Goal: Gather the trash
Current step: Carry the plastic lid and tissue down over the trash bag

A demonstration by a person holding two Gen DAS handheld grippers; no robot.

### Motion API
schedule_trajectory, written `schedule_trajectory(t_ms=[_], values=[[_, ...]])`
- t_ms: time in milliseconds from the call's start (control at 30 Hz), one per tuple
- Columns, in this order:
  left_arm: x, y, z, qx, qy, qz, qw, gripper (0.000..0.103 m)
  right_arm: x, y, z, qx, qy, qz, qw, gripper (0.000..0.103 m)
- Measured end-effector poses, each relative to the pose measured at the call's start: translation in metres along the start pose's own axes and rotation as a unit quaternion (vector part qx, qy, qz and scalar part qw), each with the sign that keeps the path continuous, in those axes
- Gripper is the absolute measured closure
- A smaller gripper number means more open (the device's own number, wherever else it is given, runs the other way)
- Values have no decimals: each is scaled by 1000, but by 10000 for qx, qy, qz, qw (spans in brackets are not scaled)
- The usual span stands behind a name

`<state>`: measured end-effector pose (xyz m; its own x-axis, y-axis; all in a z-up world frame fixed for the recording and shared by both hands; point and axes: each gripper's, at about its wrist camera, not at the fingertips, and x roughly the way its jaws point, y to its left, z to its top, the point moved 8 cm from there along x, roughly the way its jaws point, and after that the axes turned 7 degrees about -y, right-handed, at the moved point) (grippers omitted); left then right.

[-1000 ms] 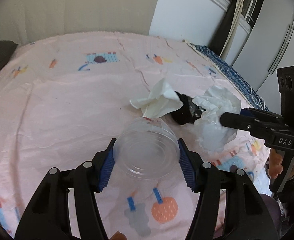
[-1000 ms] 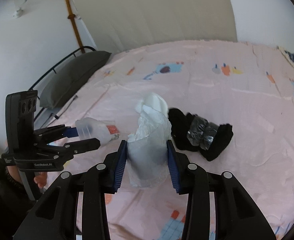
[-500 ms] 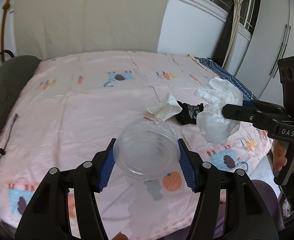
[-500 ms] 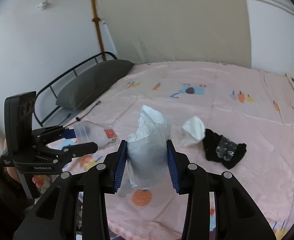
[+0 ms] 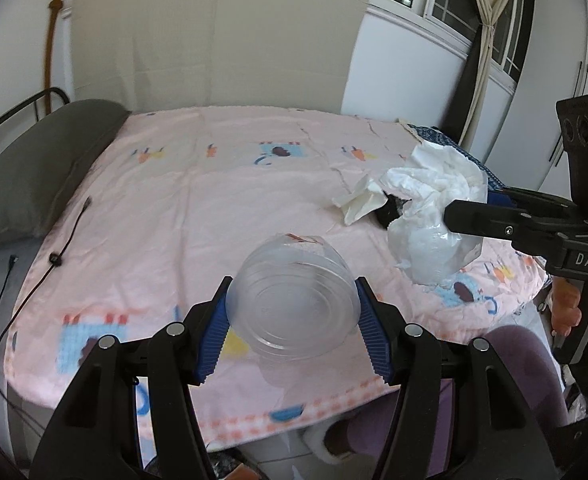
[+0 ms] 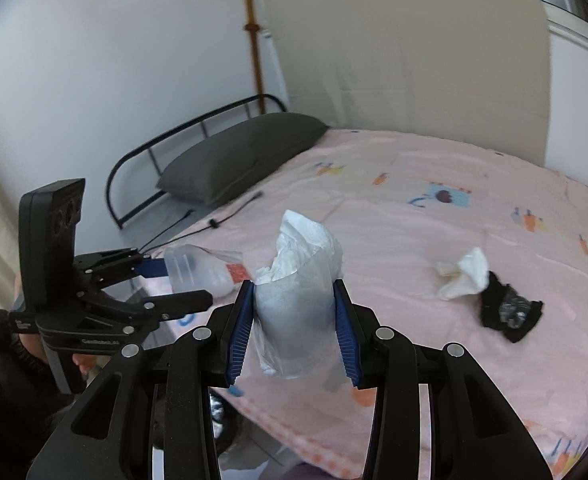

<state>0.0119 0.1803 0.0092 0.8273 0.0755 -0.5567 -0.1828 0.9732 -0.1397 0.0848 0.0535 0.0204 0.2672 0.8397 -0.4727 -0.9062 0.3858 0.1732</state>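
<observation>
The left gripper (image 5: 292, 314) is clamped on a clear plastic cup (image 5: 294, 300), its blue pads pressing both sides and the cup's base facing the camera. The right gripper (image 6: 294, 332) is clenched on a crumpled clear bag (image 6: 297, 312) stuffed with white tissue, which bulges up past the fingertips.

Both grippers hang over the near edge of the bed (image 5: 222, 208), side by side and apart; each shows in the other's view. Below the left gripper the pink sheet ends in an orange-checked hem, with floor and the person's purple trouser leg (image 5: 513, 364) beyond it. Ahead of both grippers the sheet lies wide and mostly bare up to the far wall.

Ahead and to the right of the right gripper, a loose white tissue (image 6: 463, 274) lies on the sheet, touching a black wad (image 6: 509, 312) with a shiny grey patch. Far ahead and to the left of it, a grey pillow (image 6: 238, 156) rests against a dark metal headboard (image 6: 134, 184), and a thin black cable (image 6: 210, 226) trails across the sheet beside the pillow.

The cup is see-through and ribbed, with a red-and-white label near its mouth.
</observation>
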Motion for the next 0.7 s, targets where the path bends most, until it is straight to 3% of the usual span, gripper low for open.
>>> schedule_trajectory(t_ms=[433,700], values=[[-62,65,-69,-325,175,503,9981,43,43,110,-32,-434,434,679,9958,67],[-80,103,-128,-416,570,850,9939,43,76,162,-64,-701,881,1108,9874,67]])
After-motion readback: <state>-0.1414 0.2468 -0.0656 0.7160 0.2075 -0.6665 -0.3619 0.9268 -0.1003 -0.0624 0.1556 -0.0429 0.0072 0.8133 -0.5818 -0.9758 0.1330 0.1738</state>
